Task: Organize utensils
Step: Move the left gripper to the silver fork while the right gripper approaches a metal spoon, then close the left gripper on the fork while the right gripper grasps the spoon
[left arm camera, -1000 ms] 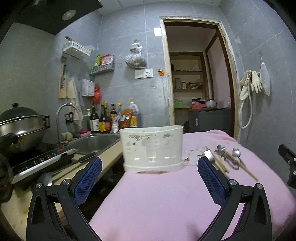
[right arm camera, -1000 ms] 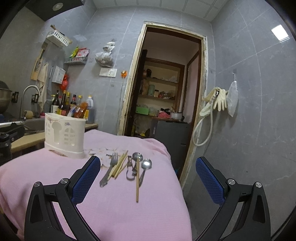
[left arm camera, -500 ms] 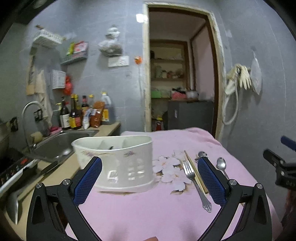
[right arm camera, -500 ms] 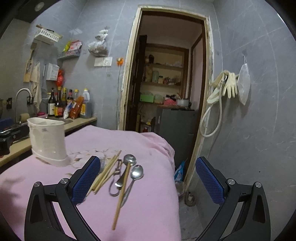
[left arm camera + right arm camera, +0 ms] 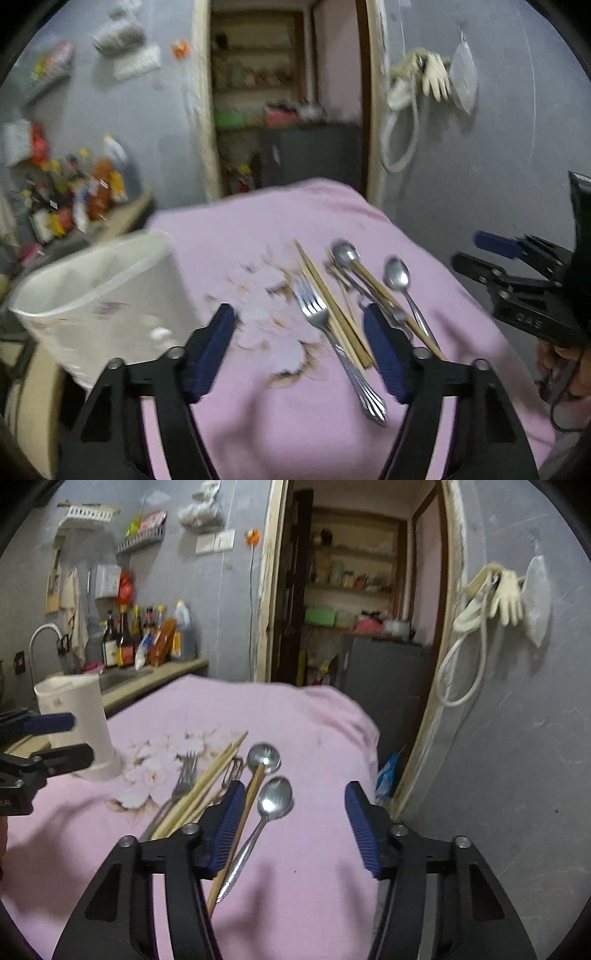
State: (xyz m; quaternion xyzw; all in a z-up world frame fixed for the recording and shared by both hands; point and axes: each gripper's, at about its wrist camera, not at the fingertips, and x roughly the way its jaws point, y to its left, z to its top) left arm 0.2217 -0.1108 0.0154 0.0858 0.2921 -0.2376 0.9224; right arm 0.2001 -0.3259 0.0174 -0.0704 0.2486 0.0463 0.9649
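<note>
A white plastic utensil holder stands at the left on the pink cloth; it also shows in the right wrist view. A fork, wooden chopsticks, a wooden-handled spoon and a steel spoon lie side by side to its right. My left gripper is open above the fork and chopsticks. My right gripper is open and empty over the steel spoon, next to the wooden-handled spoon, chopsticks and fork.
A counter with a sink, tap and several bottles lies to the left behind the holder. An open doorway is behind the cloth. The grey wall with hung gloves is to the right. The cloth drops off at its right edge.
Both grippers have moved forward and down toward the utensils. Both sets of jaws stand closer together than before. The left gripper has swung right, from the holder to the fork.
</note>
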